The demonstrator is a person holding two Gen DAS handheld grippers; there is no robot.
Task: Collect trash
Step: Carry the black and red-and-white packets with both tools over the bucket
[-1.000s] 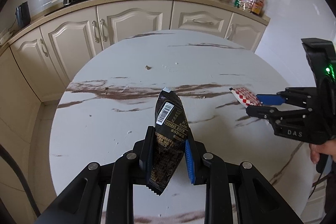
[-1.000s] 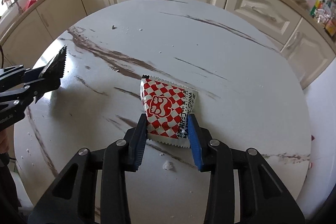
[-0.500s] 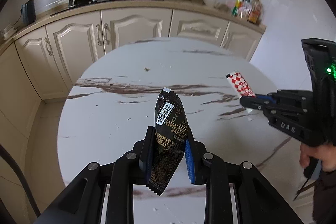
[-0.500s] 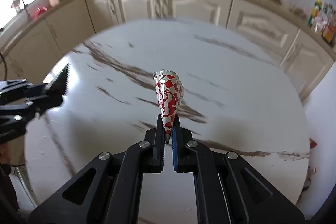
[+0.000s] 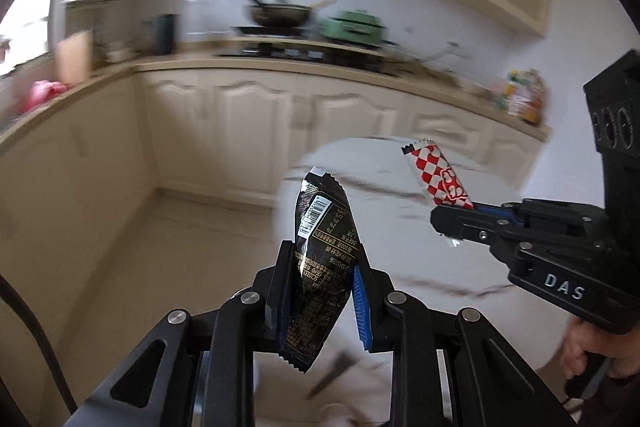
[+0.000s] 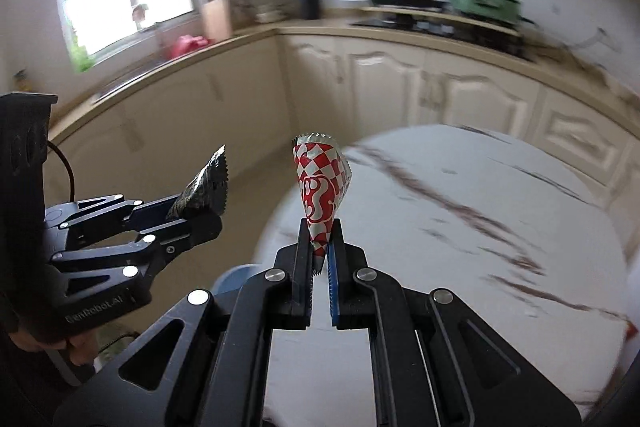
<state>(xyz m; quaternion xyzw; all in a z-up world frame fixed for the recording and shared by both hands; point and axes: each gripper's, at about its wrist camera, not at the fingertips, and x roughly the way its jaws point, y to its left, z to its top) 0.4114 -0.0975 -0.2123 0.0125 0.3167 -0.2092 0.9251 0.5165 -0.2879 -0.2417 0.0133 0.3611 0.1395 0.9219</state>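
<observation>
My left gripper (image 5: 322, 269) is shut on a black snack wrapper (image 5: 322, 227) with a barcode, held up in the air off the table's left edge. It also shows in the right wrist view (image 6: 204, 187). My right gripper (image 6: 320, 247) is shut on a red-and-white checkered wrapper (image 6: 320, 187), pinched into a cone and held above the table's left part. The same wrapper shows in the left wrist view (image 5: 438, 177), to the right of the black one.
The round white marble table (image 6: 460, 211) lies below and to the right. Cream cabinets (image 5: 248, 131) and a counter with a wok (image 5: 280, 13) and green cooker (image 5: 352, 27) run behind. A pale blue rim (image 6: 236, 277) shows low beside the table. Tiled floor (image 5: 180, 247) lies left.
Both grippers have lifted their wrappers off the table and swung left, toward the floor beside it. The right gripper closed on the checkered wrapper about a second ago. The views are motion-blurred.
</observation>
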